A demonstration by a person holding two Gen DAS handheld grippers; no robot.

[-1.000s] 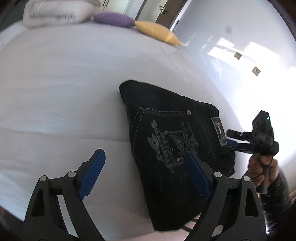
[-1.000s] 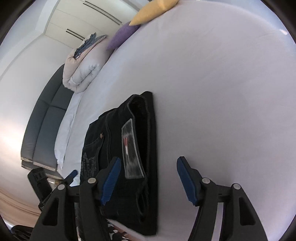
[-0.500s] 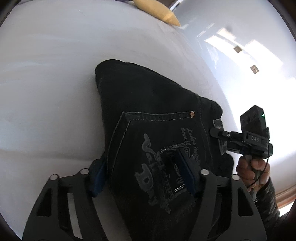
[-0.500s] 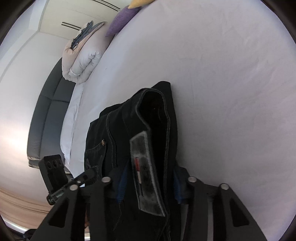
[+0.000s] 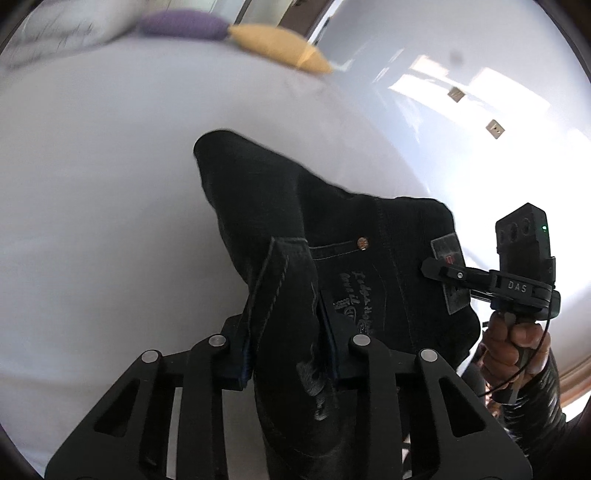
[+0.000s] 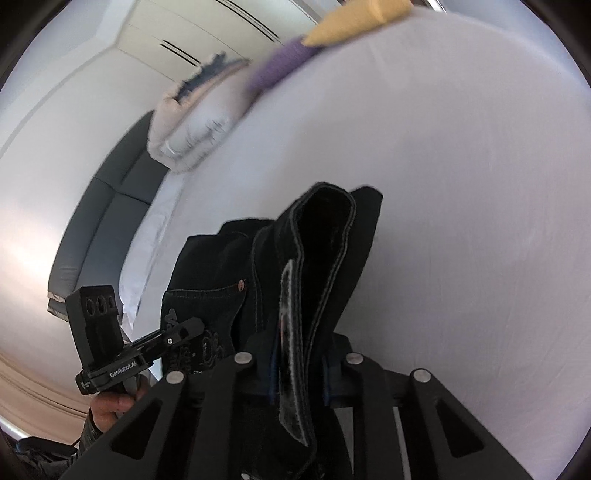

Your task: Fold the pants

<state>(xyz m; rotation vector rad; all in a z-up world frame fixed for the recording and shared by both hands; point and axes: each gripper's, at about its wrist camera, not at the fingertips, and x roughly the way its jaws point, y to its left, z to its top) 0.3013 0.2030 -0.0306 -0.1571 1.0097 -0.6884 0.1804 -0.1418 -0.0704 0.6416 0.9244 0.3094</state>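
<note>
**Already lifted: two grips on thick denim that could slip**

Clearly, the black pants (image 5: 332,236) are held up off the white bed (image 5: 92,184) as a folded bundle, only the far end seeming to rest near the sheet. On the left, the left gripper (image 5: 288,343) is clamped on a bunched fold at the pocket side; several layers are pinched between its blue pads, and the outer layers could be shed if the bundle is swung. Further right, the right gripper (image 6: 297,369) is closed on the waistband edge by the grey patch (image 6: 291,343), where the band gapes open above the jaws. Because that grip is taken on a stiff, thick seam, it is judged likely to creep. If the two tools are pulled apart or raised unevenly, the fold could be dragged open. A purple pillow (image 5: 181,26) and a yellow pillow (image 5: 280,46) lie well apart at the bed's far edge.
</note>
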